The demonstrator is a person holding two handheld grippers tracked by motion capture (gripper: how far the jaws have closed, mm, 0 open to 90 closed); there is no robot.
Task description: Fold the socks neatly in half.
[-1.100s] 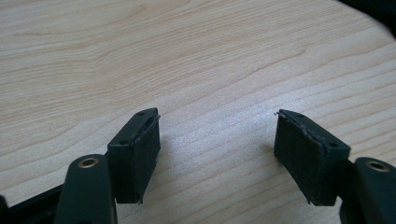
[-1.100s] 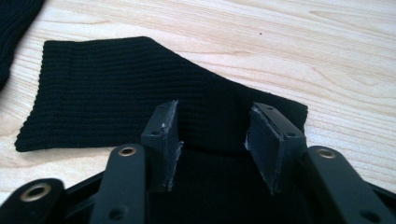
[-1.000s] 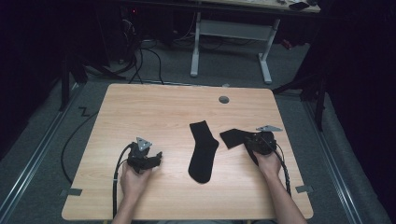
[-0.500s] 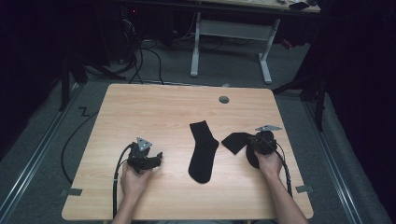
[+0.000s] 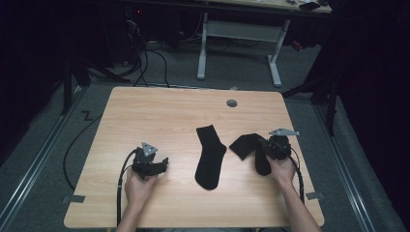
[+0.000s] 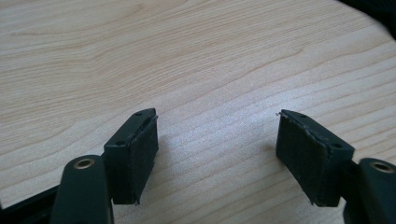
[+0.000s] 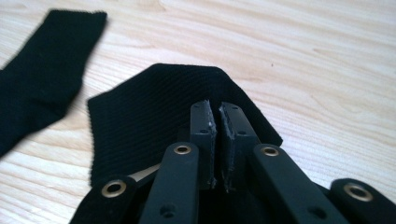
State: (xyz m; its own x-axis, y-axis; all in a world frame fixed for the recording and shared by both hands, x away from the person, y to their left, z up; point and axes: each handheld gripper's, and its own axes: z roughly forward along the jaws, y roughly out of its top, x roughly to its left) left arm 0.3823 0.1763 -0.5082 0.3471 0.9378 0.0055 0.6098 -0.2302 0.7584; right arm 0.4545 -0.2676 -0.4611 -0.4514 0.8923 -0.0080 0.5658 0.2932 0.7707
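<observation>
Two black socks are on the bench [image 5: 159, 111]. One flat sock [image 5: 210, 155] lies out straight in the middle, its long way running from the far side toward the person, with the open top at the far end. The other one, the folded sock [image 5: 245, 145], sits to its right, near but not touching.

The right gripper [image 7: 217, 122] has just been closing its jaws, and now they are pinched together on the folded sock — the cloth bends up over them and hangs down on both sides. In the high view, part of this sock spreads out toward the flat sock and part hangs down in front of the right hand [image 5: 282, 169].

The left gripper [image 6: 217, 140] rests low over bare wood with its jaws wide apart and nothing between them. In the high view it sits left of the flat sock, well apart from it.

My guess is the held sock should go onto the flat one. That sock lies to the left of the right gripper — so the right hand is nearer, and the held sock would need to line up with that long way.
</observation>
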